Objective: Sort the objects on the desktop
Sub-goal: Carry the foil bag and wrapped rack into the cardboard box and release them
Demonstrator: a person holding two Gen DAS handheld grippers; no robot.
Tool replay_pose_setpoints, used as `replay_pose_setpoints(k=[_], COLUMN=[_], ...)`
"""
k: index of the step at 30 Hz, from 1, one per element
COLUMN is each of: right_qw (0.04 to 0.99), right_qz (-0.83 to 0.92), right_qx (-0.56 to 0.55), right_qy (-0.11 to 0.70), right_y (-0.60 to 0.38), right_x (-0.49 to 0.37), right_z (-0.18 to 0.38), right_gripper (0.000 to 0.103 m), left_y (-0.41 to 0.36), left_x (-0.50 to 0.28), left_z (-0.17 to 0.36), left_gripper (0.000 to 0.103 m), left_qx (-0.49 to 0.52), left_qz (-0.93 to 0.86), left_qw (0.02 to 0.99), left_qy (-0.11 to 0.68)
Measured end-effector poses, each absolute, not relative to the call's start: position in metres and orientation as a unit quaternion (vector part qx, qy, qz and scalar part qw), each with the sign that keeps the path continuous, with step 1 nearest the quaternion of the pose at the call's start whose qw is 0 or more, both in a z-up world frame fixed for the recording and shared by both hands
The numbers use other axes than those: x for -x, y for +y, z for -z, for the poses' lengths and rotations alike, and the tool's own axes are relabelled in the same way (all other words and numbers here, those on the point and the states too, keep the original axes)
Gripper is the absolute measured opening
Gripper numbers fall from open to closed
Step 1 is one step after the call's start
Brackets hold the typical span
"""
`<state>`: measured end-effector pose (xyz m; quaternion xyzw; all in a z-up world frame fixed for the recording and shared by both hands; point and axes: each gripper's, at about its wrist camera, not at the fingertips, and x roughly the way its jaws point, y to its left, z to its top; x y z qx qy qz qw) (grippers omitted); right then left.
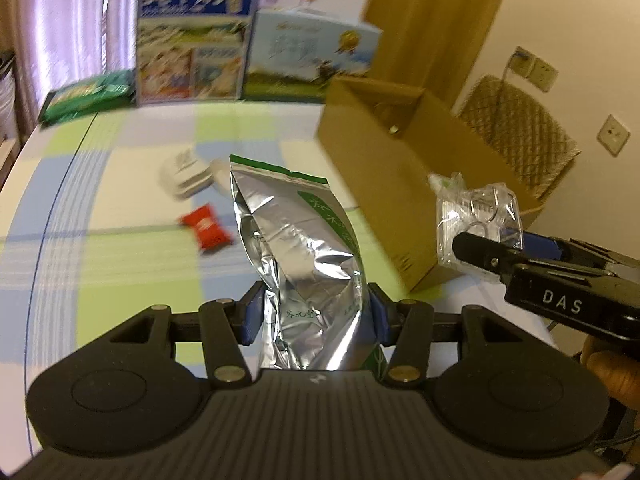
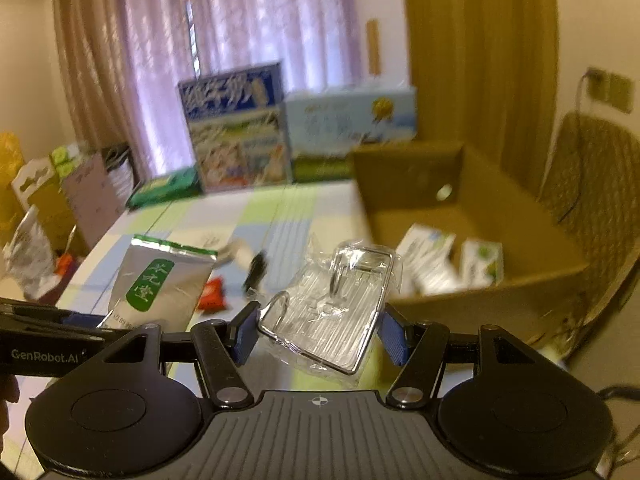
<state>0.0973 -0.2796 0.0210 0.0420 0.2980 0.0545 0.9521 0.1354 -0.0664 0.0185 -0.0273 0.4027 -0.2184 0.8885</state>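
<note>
left tool [image 1: 316, 314] grips foil pouch [image 1: 304, 248] | right tool [image 2: 318, 334] grips clear packet [image 2: 328, 300] | right view only: cartons, seemingly, in box [image 2: 520, 280]

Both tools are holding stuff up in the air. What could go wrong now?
The clear plastic pack is slippery and sits tilted in the right tool, so it might slide out before reaching the cardboard box. The silver pouch is crumpling in the left tool and could flop or slip.

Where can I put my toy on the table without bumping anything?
Bare checked tablecloth lies left of the red snack packet, before the green flat pack. It is crowded around the white flat boxes and beside the brown cardboard box.
</note>
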Motion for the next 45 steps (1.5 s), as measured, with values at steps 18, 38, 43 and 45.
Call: replay_pose_setpoints(k=[18, 38, 43, 45], right_qw=[0.961, 0.954, 0.953, 0.953], right_qz=[0.009, 0.009, 0.012, 0.012], right_qx=[-0.055, -0.057, -0.06, -0.059], right_qy=[0.271, 0.293, 0.297, 0.298], right_y=[-0.414, -0.445, -0.448, -0.448], right_x=[-0.146, -0.194, -0.197, -0.198], right_z=[-0.056, -0.025, -0.019, -0.017], right_gripper=[0.06, 0.06, 0.06, 0.06], left_y=[-0.213, -0.257, -0.264, -0.265], left_x=[-0.202, -0.264, -0.27, -0.27], left_z=[-0.06, -0.039, -0.035, -0.034], left_gripper=[0.047, 0.047, 0.049, 0.049], left_qx=[0.014, 0.028, 0.027, 0.029], left_qz=[0.289, 0.271, 0.268, 0.269], left_qw=[0.874, 0.872, 0.875, 0.876], left_qy=[0.391, 0.406, 0.403, 0.398])
